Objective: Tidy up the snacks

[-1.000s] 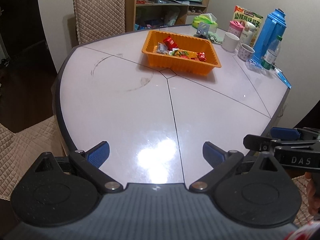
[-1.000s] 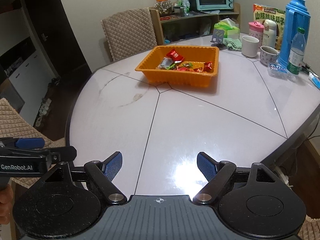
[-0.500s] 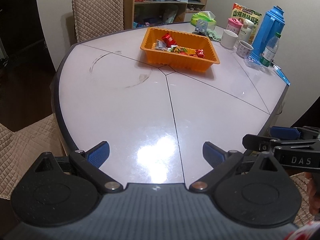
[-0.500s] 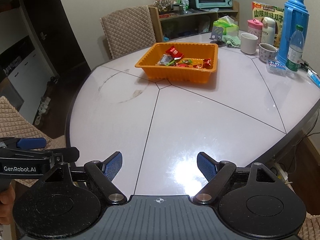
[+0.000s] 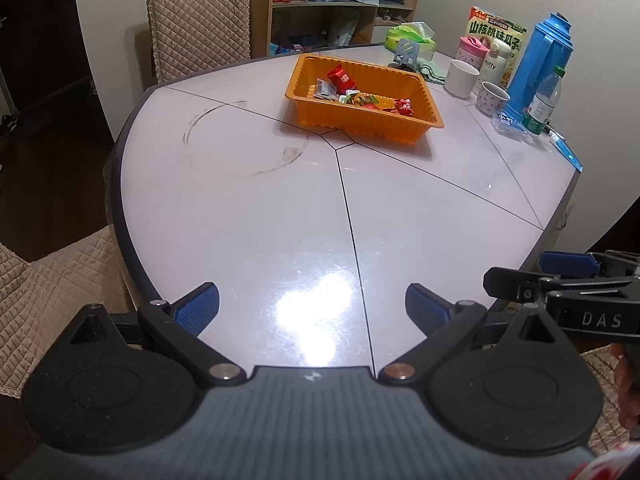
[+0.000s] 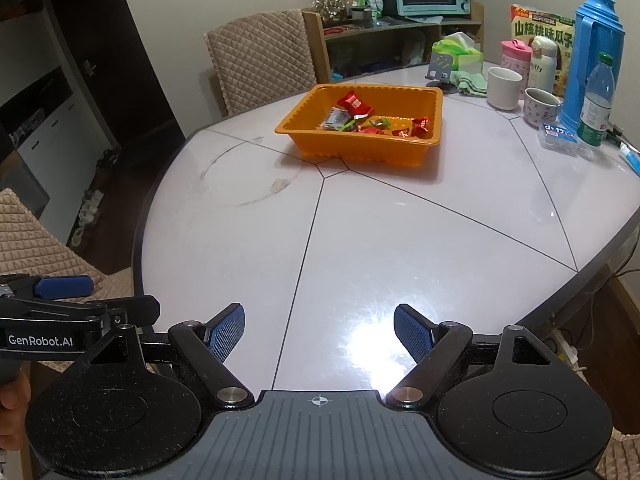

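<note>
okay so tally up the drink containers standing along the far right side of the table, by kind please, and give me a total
White mug: 1
Patterned cup: 1
Pink-lidded tumbler: 1
White flask: 1
Blue thermos jug: 1
Clear water bottle with a green label: 1
Total: 6
</note>
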{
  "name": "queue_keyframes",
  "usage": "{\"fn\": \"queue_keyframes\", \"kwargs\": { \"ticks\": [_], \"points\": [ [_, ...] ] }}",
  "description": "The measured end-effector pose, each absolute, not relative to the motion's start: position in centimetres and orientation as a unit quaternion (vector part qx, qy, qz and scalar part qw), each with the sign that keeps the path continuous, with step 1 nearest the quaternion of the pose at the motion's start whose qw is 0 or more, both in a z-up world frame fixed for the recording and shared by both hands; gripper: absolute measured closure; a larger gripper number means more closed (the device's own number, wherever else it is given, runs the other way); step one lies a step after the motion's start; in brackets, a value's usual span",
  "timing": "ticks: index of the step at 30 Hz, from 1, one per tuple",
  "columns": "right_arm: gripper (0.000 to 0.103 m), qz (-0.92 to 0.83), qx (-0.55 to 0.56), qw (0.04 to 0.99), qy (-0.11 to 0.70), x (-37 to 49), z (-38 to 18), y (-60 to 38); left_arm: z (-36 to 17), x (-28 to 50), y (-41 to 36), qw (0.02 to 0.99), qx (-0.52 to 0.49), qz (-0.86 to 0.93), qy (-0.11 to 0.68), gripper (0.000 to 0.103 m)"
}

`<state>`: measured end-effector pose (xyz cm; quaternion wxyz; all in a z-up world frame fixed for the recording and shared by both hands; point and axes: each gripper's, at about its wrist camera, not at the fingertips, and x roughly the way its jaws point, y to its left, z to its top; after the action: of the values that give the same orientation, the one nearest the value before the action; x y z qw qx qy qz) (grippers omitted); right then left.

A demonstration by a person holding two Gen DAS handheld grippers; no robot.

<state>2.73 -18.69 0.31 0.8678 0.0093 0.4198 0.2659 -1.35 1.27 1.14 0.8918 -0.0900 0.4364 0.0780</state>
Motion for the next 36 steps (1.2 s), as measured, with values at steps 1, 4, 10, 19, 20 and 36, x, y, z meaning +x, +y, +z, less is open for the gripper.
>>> {"fn": "queue_keyframes", "kwargs": {
  "ticks": [1,4,10,19,20,36],
  "points": [
    [0.022,0.266,0.010,0.868,0.420,2.74,0.31,-18.69,1.15,-1.35,1.27,0.892,-0.090,0.078,0.436,0.004],
    [0.022,0.266,0.009,0.868,0.420,2.72,0.32,-18.71,1.13,-1.35,1.28,0.892,-0.090,0.078,0.436,0.004],
    [0.022,0.265,0.010,0.868,0.420,2.71,0.31,-18.73,1.23,-1.32,1.13,0.892,-0.089,0.078,0.436,0.004],
    [0.022,0.265,0.010,0.868,0.420,2.72,0.33,-18.74,1.23,-1.32,1.11,0.892,-0.089,0.078,0.436,0.004],
    [0.022,0.266,0.010,0.868,0.420,2.72,0.33,-18.73,1.24,-1.32,1.11,0.892,-0.089,0.078,0.436,0.004],
    [0.022,0.266,0.010,0.868,0.420,2.74,0.33,-18.75,1.38,-1.19,0.96,0.893,-0.089,0.078,0.435,0.004]
  ]
}}
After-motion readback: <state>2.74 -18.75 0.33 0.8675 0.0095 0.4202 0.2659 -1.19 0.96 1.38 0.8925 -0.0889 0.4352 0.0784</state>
